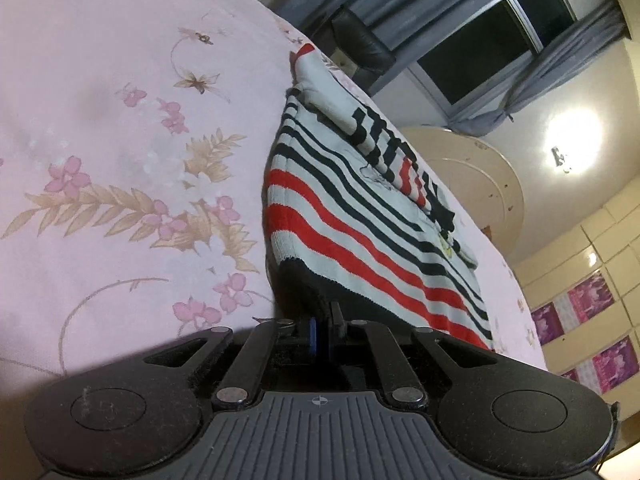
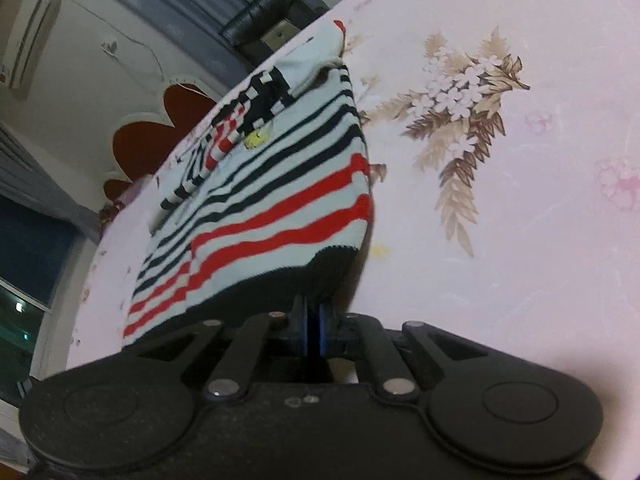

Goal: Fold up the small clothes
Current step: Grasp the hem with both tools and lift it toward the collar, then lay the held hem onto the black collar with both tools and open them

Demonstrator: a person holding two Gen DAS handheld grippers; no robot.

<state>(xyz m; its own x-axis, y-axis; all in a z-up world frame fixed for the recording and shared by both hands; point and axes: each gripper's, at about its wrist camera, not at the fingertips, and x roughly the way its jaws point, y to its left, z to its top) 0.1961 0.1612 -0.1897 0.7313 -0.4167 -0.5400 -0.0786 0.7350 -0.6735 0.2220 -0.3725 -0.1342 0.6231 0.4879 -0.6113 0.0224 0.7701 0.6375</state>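
Gripping the dark near hem of one striped sweater (image 1: 372, 216), both tools are pressed together on fabric. The left hand-held gripper (image 1: 326, 320) pinches the hem near its left corner; the right hand-held gripper (image 2: 312, 312) pinches the same hem near its right corner. The holds sit well apart along that edge, which in my judgement keeps it taut and square so the near part can be carried over the far part in a single fold.

The sweater lies on the bed (image 1: 100, 120), on a pink floral sheet, its body spread flat towards the far side. Its sleeves (image 1: 384, 148) are already laid across the chest, so the side folds appear complete and the bottom-to-top fold appears to be the step in hand.

Count: one garment, white with dark and red stripes; two grippers, each closed on the hem; no second garment visible in either view. Beyond the bed stand a window (image 1: 492, 36) with grey curtains and one dark chair (image 1: 360, 40).
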